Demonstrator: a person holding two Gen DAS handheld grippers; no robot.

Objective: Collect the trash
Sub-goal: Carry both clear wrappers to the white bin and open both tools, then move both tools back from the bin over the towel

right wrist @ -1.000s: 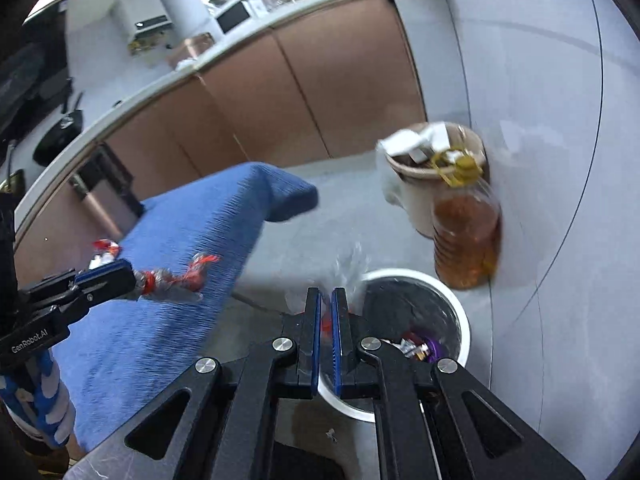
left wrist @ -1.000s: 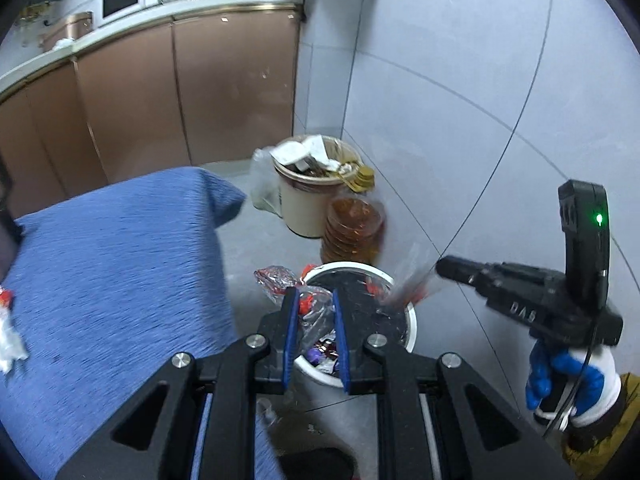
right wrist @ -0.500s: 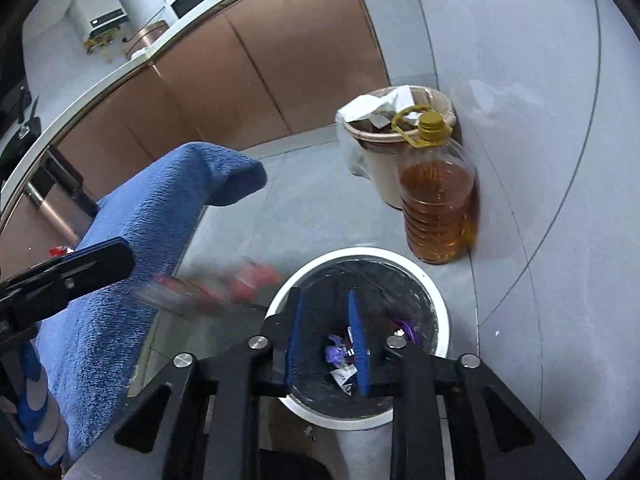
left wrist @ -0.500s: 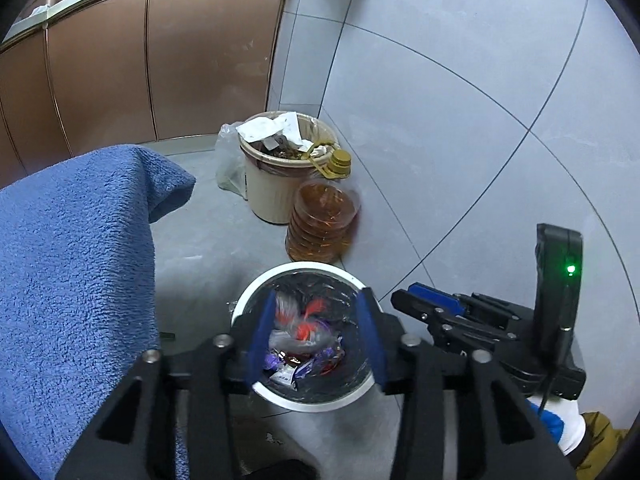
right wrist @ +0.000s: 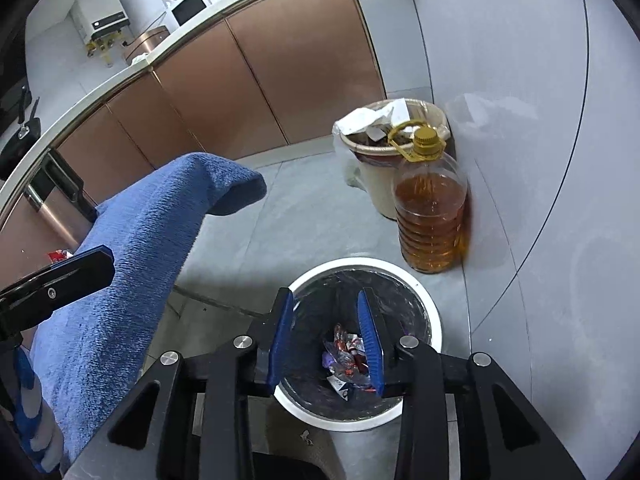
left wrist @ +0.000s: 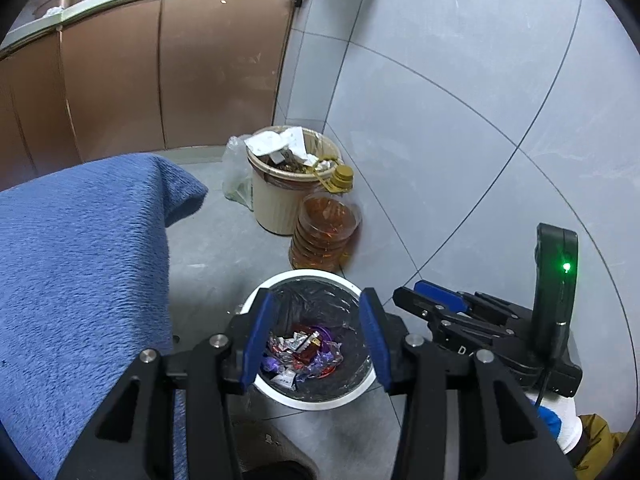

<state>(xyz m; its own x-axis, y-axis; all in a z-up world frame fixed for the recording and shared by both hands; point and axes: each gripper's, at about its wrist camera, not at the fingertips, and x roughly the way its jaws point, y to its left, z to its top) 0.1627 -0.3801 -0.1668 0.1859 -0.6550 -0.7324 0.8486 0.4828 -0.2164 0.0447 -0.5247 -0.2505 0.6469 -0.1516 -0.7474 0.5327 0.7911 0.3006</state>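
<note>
- While both your grippers hover above it, the white bin (left wrist: 312,398) stands on the grey floor, candy wrappers (left wrist: 300,350) piled at its bottom.
- Your left gripper (left wrist: 316,338) has its jaws parted about halfway, gripping nothing.
- Your right gripper (right wrist: 326,344) is opening, with nothing between its pads.
- Just behind the bin stands an oil bottle (right wrist: 430,208), touching a full beige bin (left wrist: 276,200).
- A blue towel (left wrist: 80,264) lies to the left.

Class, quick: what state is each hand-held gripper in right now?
Left hand-held gripper: open, holding nothing.
Right hand-held gripper: jaws opening, nothing between them.
</note>
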